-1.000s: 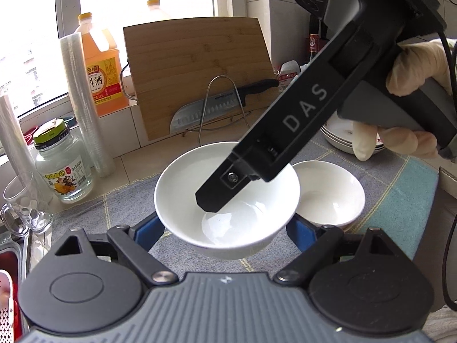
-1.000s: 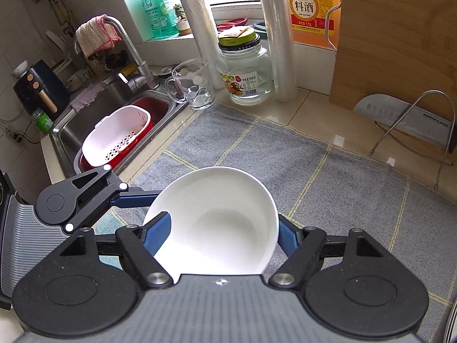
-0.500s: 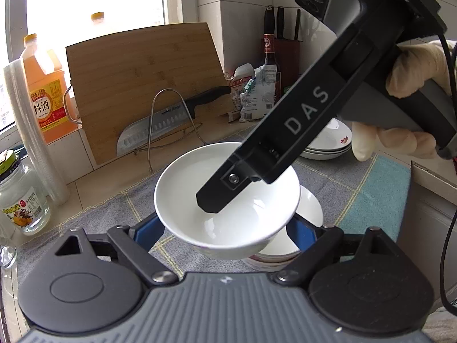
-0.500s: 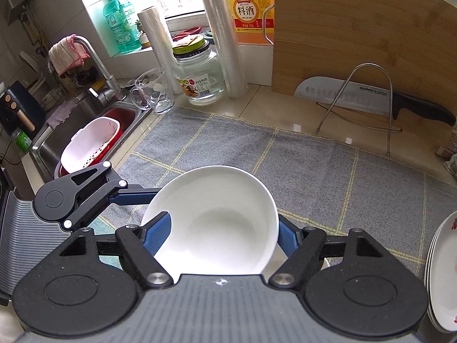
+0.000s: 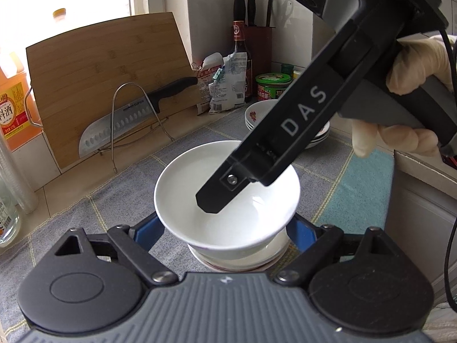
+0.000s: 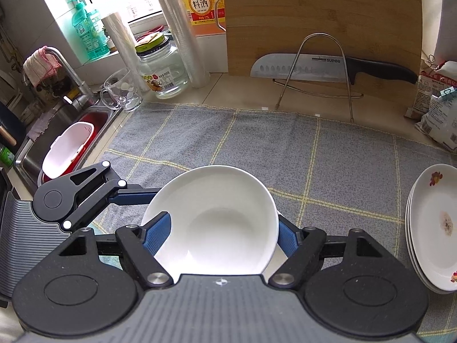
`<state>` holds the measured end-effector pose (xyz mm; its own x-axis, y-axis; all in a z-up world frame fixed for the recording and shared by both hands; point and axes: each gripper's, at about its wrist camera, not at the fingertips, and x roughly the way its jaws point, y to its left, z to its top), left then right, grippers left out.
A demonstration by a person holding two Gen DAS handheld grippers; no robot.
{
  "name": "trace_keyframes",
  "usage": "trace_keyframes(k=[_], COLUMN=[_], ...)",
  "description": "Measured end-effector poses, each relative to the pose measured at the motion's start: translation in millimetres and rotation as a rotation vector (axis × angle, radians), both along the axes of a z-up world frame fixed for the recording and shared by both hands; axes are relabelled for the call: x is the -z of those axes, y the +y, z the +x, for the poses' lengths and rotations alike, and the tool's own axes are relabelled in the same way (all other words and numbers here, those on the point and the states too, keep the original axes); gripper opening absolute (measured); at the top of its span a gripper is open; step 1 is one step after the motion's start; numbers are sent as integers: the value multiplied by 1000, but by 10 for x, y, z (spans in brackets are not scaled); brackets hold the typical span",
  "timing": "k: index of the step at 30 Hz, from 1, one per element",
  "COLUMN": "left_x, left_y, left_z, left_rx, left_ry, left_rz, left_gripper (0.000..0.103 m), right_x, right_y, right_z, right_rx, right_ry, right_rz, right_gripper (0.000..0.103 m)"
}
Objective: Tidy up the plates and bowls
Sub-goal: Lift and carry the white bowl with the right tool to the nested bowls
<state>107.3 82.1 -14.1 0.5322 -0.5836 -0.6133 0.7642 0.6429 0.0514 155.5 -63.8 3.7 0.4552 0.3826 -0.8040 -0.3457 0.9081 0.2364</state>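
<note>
A plain white bowl is held between both grippers, just above a second white bowl on the grey mat. My left gripper is shut on the bowl's sides with its blue pads. My right gripper is shut on the bowl too; its blue pads press the rim, and one black finger reaches inside the bowl. A stack of flowered plates lies to the right.
A bamboo cutting board and a cleaver on a wire stand are at the back. A jar, glass mug, oil bottle and sink with a white colander are left. Food packets and bottles stand far right.
Both grippers carried the bowl to the right across the mat, over the second bowl, and lowered it close to that bowl. The plate stack came into the right wrist view.
</note>
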Motion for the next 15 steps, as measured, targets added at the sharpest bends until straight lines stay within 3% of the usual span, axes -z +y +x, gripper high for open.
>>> trace_keyframes(k=[15], left_x=[119], left_y=[-111], left_z=[63], left_rx=[21], left_ry=[25], left_rz=[23], left_gripper=[91], right_x=[148], right_y=[-84], right_z=[4], right_rx=[22], right_ry=[39], right_rz=[-14], right_gripper=[82])
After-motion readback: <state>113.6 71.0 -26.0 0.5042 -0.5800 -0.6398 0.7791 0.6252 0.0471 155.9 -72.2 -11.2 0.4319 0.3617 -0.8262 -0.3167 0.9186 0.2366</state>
